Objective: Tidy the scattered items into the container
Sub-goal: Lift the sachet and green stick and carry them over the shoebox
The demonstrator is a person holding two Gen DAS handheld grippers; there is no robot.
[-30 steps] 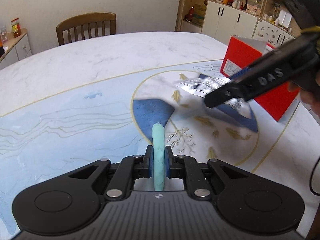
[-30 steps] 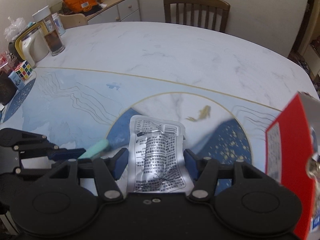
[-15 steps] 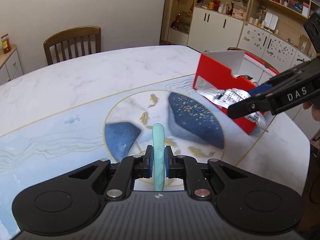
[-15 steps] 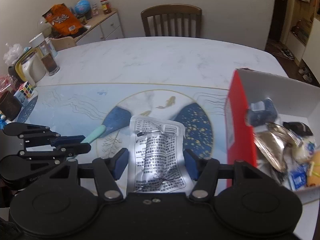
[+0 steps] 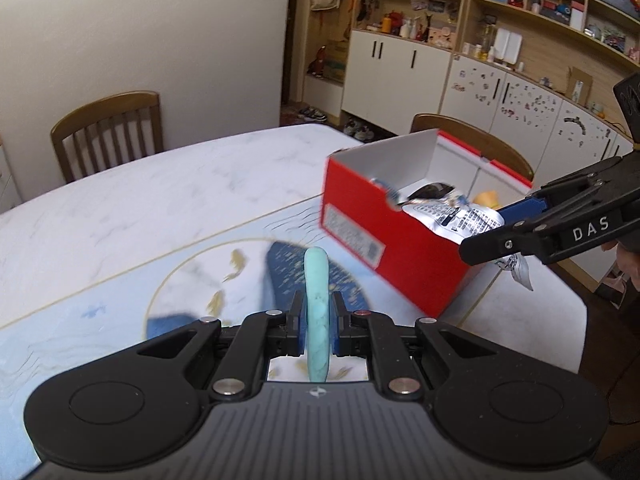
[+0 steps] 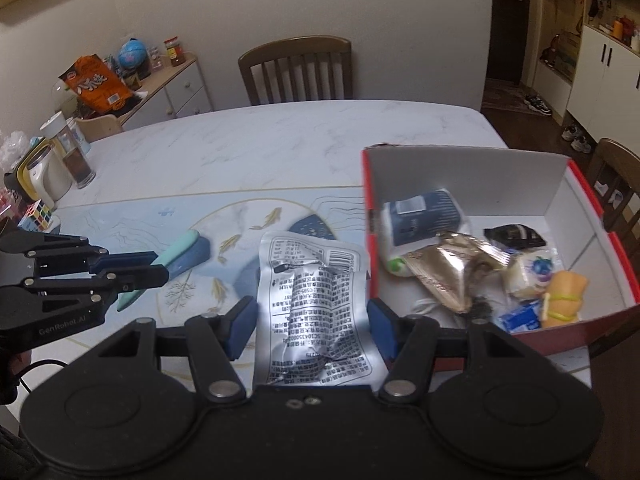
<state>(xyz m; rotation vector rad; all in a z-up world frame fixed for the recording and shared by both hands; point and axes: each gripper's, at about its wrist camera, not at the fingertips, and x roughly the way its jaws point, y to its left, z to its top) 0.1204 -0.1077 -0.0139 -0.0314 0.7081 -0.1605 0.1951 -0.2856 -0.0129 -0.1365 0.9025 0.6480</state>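
Note:
My left gripper (image 5: 317, 309) is shut on a slim mint-green stick (image 5: 317, 276), held above the patterned table mat; the same left gripper (image 6: 149, 269) and stick (image 6: 178, 249) show at the left of the right wrist view. My right gripper (image 6: 312, 322) is shut on a crumpled silver foil packet (image 6: 312, 280), just left of the red box (image 6: 460, 168). From the left wrist view the right gripper (image 5: 500, 236) holds the packet (image 5: 466, 218) over the near rim of the box (image 5: 400, 248). The box has white inner walls and holds several packets and snacks.
A Rubik's cube (image 6: 37, 213), a kettle (image 6: 44, 176) and a jar (image 6: 72, 156) stand at the table's left edge. One wooden chair (image 6: 296, 68) is at the far side, another (image 6: 620, 184) behind the box. A white marble tabletop (image 6: 280, 148) lies beyond the mat.
Both grippers have risen and swung toward the red box with their items. The silver packet has gone from over the mat's middle to the box's near rim.

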